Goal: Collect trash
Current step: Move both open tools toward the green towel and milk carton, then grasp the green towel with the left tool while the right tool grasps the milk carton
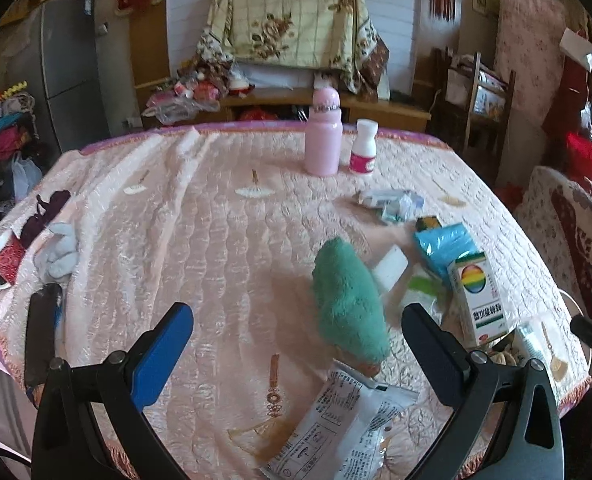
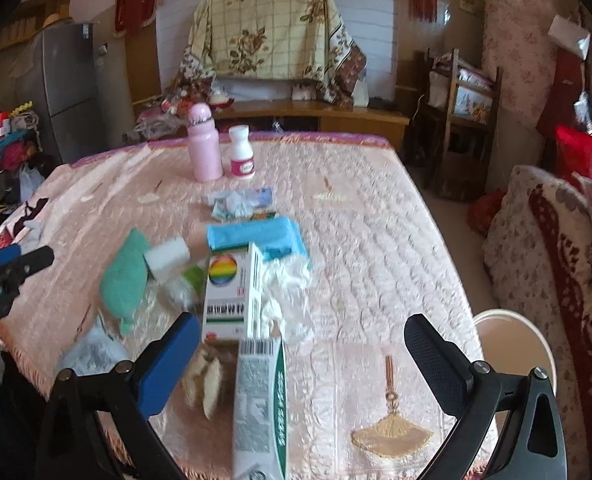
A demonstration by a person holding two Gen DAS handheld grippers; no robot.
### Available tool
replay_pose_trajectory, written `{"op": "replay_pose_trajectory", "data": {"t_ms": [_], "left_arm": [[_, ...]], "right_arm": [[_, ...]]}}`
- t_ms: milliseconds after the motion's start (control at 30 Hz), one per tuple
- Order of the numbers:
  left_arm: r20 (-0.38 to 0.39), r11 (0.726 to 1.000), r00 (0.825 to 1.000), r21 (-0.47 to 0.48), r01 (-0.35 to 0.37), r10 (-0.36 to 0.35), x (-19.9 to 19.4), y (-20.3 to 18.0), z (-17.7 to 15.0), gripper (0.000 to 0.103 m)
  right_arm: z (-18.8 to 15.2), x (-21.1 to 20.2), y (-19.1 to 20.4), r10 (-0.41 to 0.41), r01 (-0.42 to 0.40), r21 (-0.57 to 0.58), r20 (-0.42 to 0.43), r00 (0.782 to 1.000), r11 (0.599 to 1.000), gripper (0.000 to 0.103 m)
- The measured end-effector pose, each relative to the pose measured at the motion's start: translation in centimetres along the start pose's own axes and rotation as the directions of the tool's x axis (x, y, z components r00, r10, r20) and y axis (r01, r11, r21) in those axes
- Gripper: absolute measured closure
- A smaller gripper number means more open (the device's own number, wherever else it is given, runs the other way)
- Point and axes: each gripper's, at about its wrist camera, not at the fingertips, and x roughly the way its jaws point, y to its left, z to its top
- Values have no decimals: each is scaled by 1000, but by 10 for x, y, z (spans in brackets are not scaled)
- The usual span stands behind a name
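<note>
A pink quilted cloth covers the table (image 1: 200, 240) (image 2: 376, 240). My left gripper (image 1: 298, 322) hangs open above its near edge, over a white printed wrapper (image 1: 336, 424) and next to a green fluffy cloth (image 1: 348, 300) (image 2: 124, 276). A medicine box with a rainbow disc (image 1: 480, 296) (image 2: 232, 292), a blue packet (image 1: 448, 248) (image 2: 256, 236) and crumpled clear plastic (image 2: 288, 300) lie to the right. My right gripper (image 2: 302, 346) is open over a white and green tube box (image 2: 260, 408). Nutshells (image 2: 206, 380) rest beside its left finger.
A pink bottle (image 1: 323, 136) (image 2: 204, 148) and a white pill jar (image 1: 363, 148) (image 2: 242, 154) stand at the table's far side, with crumpled wrappers (image 1: 392, 202) (image 2: 240, 202) in front. A white bucket rim (image 2: 512, 340) sits beyond the right edge. A phone (image 1: 42, 320) lies at the left.
</note>
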Motion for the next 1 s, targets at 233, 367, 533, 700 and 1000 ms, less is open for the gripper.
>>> {"op": "replay_pose_trajectory", "data": {"t_ms": [233,367,533,700,1000], "left_arm": [[-92,999,995,-13,46,-47,39,-8,0,0],[-138,998,988,-8,62,-63,62,-19,4,0],[-186,998,980,16,67,-63,88,-30,9,0],[-249,996,968,75,52,-31,113,-41,11,28],[-292,992,954,75,102,-76,114,-43,14,61]], "right_arm": [[-25,21,-9,85,-85,5,-151,985,996,0],[-34,31,-5,153,-149,34,-198,968,988,5],[-35,53,1,186,-173,72,-252,950,982,24],[-32,69,9,170,-159,61,-287,943,985,31],[-34,74,-4,189,-165,106,-284,940,981,62]]}}
